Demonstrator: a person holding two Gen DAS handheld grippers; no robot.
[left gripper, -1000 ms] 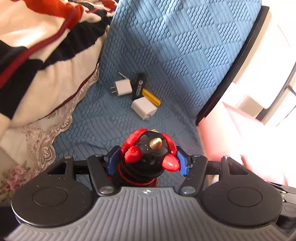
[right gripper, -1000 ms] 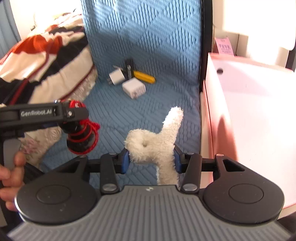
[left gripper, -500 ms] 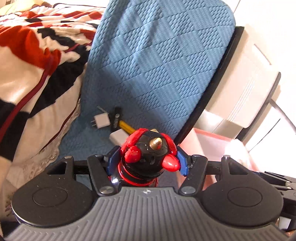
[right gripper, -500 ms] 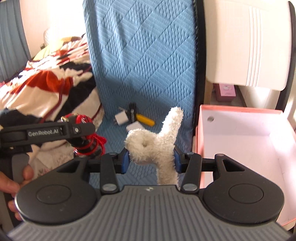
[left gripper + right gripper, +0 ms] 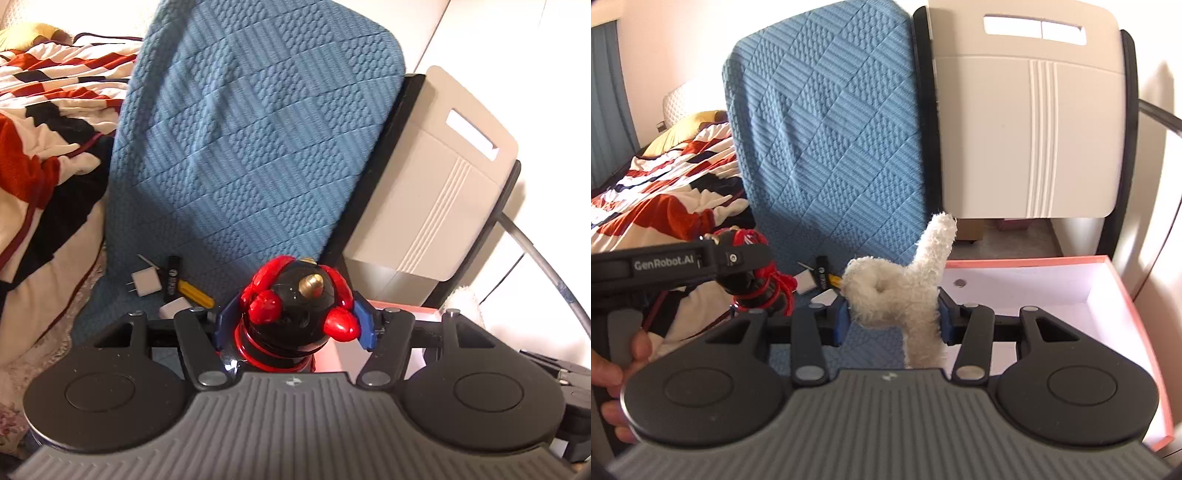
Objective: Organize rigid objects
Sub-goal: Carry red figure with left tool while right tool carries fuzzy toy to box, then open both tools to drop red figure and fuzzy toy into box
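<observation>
On the left tool (image 5: 750, 273), clamping a red-black toy (image 5: 299, 317), "GenRobot.AI" reads; right tool (image 5: 892, 317) clamps white plush (image 5: 905, 291).

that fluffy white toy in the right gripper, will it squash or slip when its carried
The fluffy white toy looks soft: its pile bulges around the right gripper, so it probably squashes rather than resists. The fuzzy surface likely grips the blue pads well, so slipping seems unlikely. Its free limb sticks up unsupported, which suggests it is light; it may flop when swung.
</observation>
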